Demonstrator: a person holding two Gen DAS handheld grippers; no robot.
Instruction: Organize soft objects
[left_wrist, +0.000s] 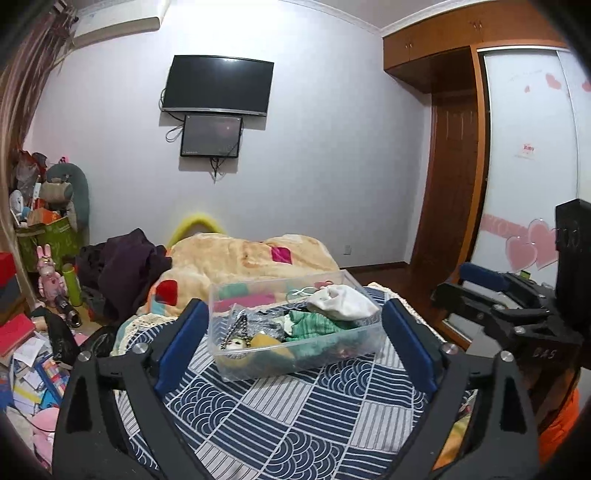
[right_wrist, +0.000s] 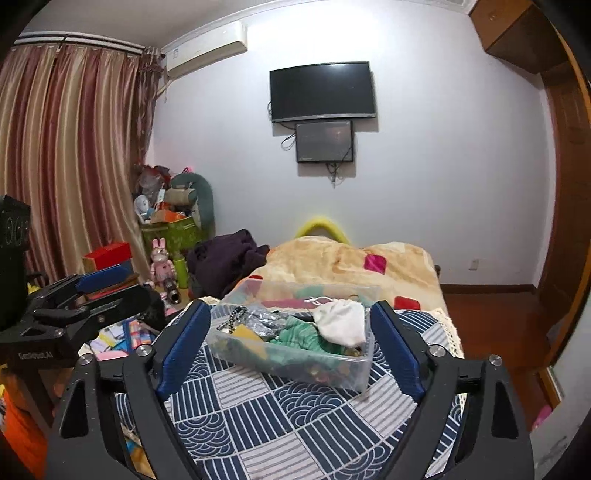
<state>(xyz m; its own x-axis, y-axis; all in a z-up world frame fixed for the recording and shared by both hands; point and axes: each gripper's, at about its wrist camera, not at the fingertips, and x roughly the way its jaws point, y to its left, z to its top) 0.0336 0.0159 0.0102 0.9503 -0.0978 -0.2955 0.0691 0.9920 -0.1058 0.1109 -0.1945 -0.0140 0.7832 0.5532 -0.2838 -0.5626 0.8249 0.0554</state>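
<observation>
A clear plastic box (left_wrist: 258, 369) (right_wrist: 332, 373) stands on the blue-and-white patterned bedspread (left_wrist: 295, 413) (right_wrist: 295, 417). It holds soft things: a white cloth pouch (left_wrist: 343, 302) (right_wrist: 340, 323) on top, a green knitted piece (left_wrist: 314, 325) (right_wrist: 299, 334), a silver glittery item (right_wrist: 262, 319) and a small doll on a bead chain (left_wrist: 236, 343). My left gripper (left_wrist: 295, 310) is open, short of the box, with nothing between its blue pads. My right gripper (right_wrist: 291, 308) is also open and empty, beside the left one and facing the same box.
Past the box lie a beige blanket (left_wrist: 240, 254) (right_wrist: 343, 258) and a dark pile of clothes (left_wrist: 125, 266) (right_wrist: 225, 258). Papers, boxes and toys crowd the floor at the left (left_wrist: 29, 362). A wooden wardrobe (left_wrist: 528, 147) stands at the right.
</observation>
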